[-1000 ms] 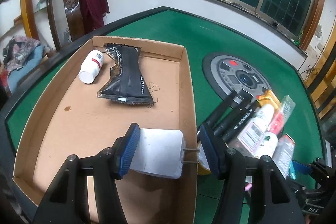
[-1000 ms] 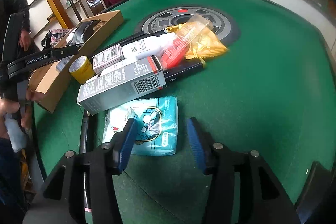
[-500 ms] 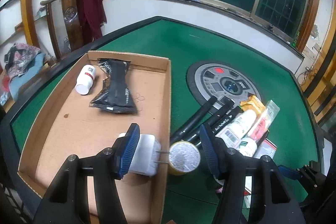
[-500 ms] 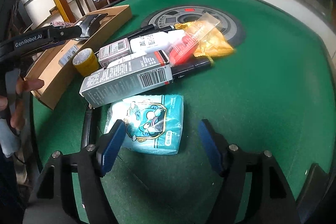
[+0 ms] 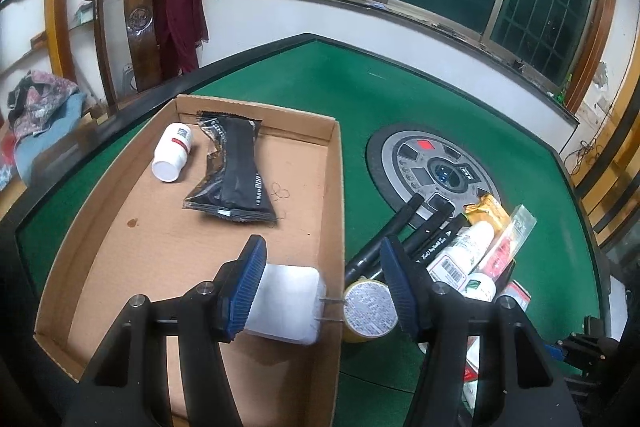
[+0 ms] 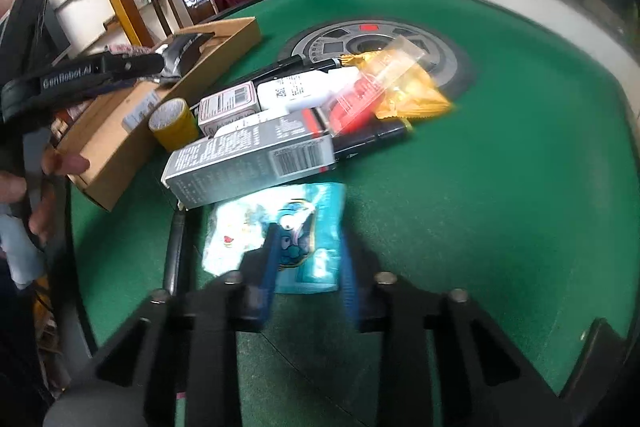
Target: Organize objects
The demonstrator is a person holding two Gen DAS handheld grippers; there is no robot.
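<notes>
A blue cartoon-print tissue pack [image 6: 296, 227] lies on the green felt below a pile of packages. My right gripper [image 6: 308, 259] is shut on the pack's near end, and the view is blurred. My left gripper [image 5: 322, 267] hangs open over the right wall of a shallow cardboard box [image 5: 338, 187]. Nothing is pinched between its fingers. A white plug adapter [image 5: 286, 303] lies in the box beneath the left finger. A yellow tape roll [image 5: 368, 309] sits just outside the wall. Farther back in the box are a white bottle [image 5: 172, 151] and a black pouch [image 5: 236, 179].
The pile holds a grey carton [image 6: 252, 163], black marker pens [image 5: 400, 227], a white tube [image 6: 304, 91], a red-and-clear pack [image 6: 360, 99] and a yellow snack bag [image 6: 416, 99]. A round grey panel [image 5: 432, 171] is set in the felt. A person's hand [image 6: 60, 163] grips the left tool.
The right jaws spread wider, then closed onto the tissue pack. The left view drew back from the box at first, bringing the tape roll into sight, and has held steady since.
</notes>
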